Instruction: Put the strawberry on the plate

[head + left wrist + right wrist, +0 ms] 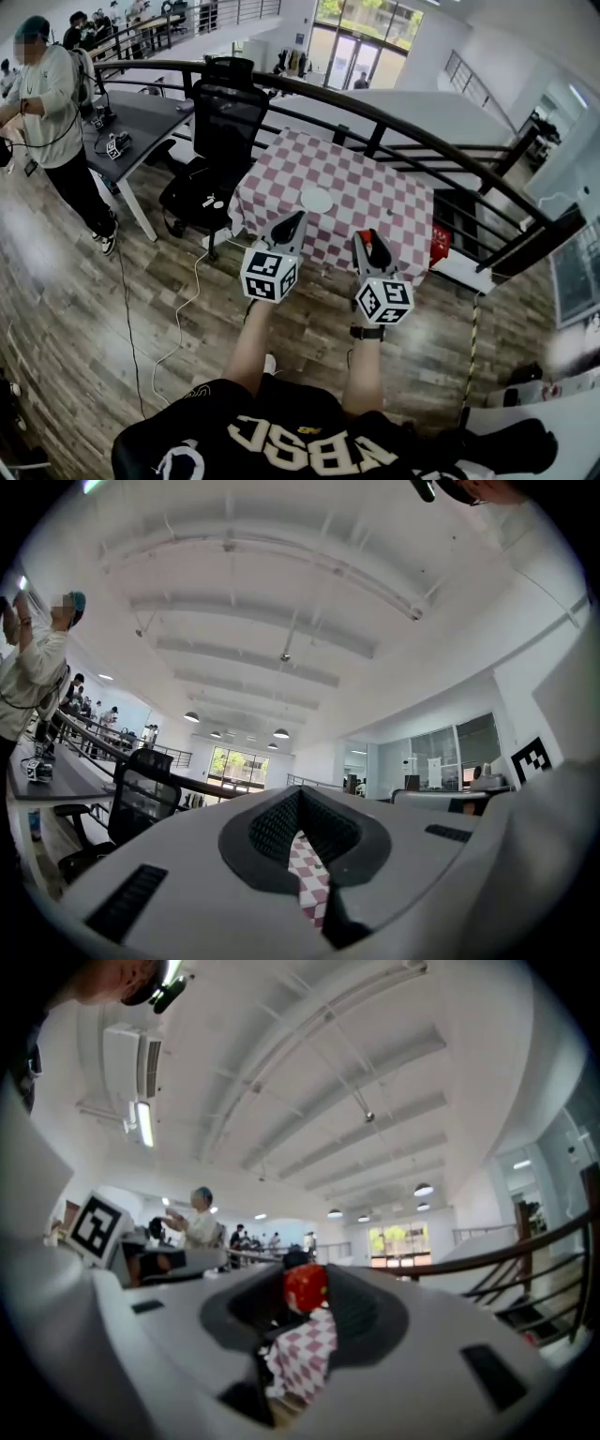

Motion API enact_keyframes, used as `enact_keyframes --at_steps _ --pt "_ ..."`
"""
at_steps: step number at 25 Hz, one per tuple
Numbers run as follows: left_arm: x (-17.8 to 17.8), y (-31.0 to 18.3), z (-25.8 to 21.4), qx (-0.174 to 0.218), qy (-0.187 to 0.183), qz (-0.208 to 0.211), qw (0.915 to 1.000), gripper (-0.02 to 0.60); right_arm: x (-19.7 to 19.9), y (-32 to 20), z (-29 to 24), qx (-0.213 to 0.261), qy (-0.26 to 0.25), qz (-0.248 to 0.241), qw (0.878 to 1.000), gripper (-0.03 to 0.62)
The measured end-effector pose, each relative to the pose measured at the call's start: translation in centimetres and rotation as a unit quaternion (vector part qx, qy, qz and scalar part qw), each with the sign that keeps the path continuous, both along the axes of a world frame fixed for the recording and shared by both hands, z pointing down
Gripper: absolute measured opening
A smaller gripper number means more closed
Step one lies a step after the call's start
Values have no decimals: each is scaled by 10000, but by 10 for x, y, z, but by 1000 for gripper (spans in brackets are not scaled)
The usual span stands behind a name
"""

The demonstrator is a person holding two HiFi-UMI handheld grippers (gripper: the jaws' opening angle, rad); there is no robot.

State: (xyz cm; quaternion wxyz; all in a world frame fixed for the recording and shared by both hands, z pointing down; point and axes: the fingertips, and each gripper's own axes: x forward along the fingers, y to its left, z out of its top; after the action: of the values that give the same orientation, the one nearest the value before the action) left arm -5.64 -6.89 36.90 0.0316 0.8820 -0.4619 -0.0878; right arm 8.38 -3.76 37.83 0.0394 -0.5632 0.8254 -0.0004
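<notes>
A red strawberry [306,1287] sits between the jaws of my right gripper [308,1290], which is shut on it. In the head view the right gripper [371,241] hangs over the near edge of the table with the red-and-white checked cloth [394,202], and the strawberry [367,243] shows as a red patch at the gripper's tip. A small white plate [317,200] lies near the middle of the cloth, beyond and to the left of that gripper. My left gripper [296,221] is shut and holds nothing, just short of the plate. In its own view the left gripper [300,801] shows only a sliver of cloth.
A black office chair [223,122] stands at the table's left corner. A dark railing [394,127] runs behind the table. A person [52,103] stands at a grey desk [141,117] far left. A cable [180,314] trails over the wooden floor. A red object [439,246] hangs at the table's right side.
</notes>
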Motion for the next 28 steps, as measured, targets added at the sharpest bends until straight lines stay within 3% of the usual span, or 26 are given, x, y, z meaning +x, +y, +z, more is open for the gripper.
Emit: enact_keyframes --at_steps 11,19,24,28 --pt "-10 -71 34 -297 -97 127 9994 15 -12 -72 25 -252 -93 30 9996 153" --pt "3 -137 25 -128 -278 -63 9995 15 4 -150 22 -153 -252 -195 9994 153" --pt "16 -188 0 60 -358 -223 9991 15 29 -210 -2 62 -319 -249 9992 153" --pt "42 -201 -19 232 -383 -295 9986 15 57 -225 -22 244 -377 -307 9985 153"
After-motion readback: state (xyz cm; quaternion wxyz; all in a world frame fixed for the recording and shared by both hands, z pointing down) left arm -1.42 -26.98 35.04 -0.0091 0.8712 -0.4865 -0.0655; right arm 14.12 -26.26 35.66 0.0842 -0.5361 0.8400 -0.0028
